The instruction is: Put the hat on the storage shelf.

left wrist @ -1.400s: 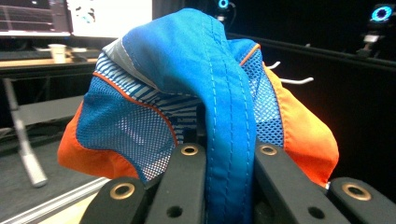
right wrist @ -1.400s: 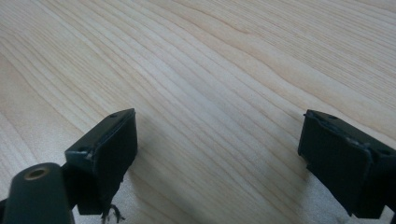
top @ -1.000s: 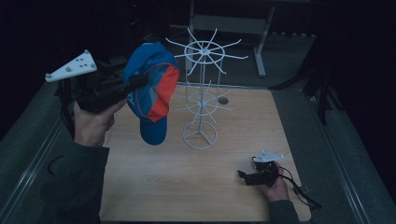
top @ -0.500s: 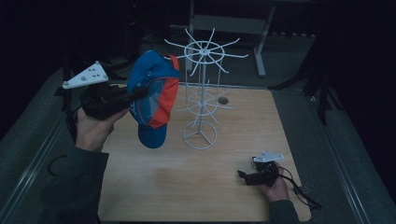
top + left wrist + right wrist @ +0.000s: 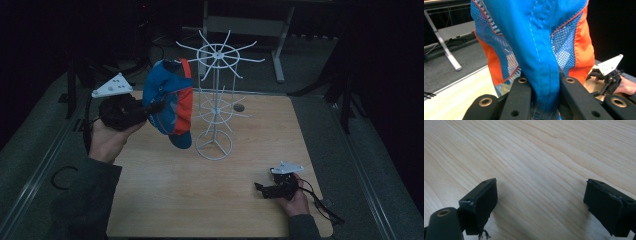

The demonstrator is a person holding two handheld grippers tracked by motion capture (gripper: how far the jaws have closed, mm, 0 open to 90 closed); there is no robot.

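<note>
A blue and orange mesh cap (image 5: 170,102) hangs in the air just left of a white wire rack (image 5: 216,107) with spoke hooks. My left gripper (image 5: 152,107) grips a fold of its blue fabric from the left. In the left gripper view the cap (image 5: 536,37) rises between the jaws of that gripper (image 5: 545,82), which still pinch the fabric although they have just been opening a little. The cap's top lies close to an upper left spoke; I cannot tell whether they touch. My right gripper (image 5: 265,189) rests on the table (image 5: 165,200) at the front right, and in its own view it (image 5: 540,197) stands open over bare wood.
The rack's round wire base (image 5: 214,148) stands mid-table, with a small dark hole (image 5: 239,107) in the wood behind it. A metal frame leg (image 5: 279,60) stands beyond the table's far edge. A cable (image 5: 325,210) trails from the right gripper toward the front right corner.
My left gripper has carried the cap down and to the right, closer to the rack's spokes. The right hand and its gripper have stayed put.
</note>
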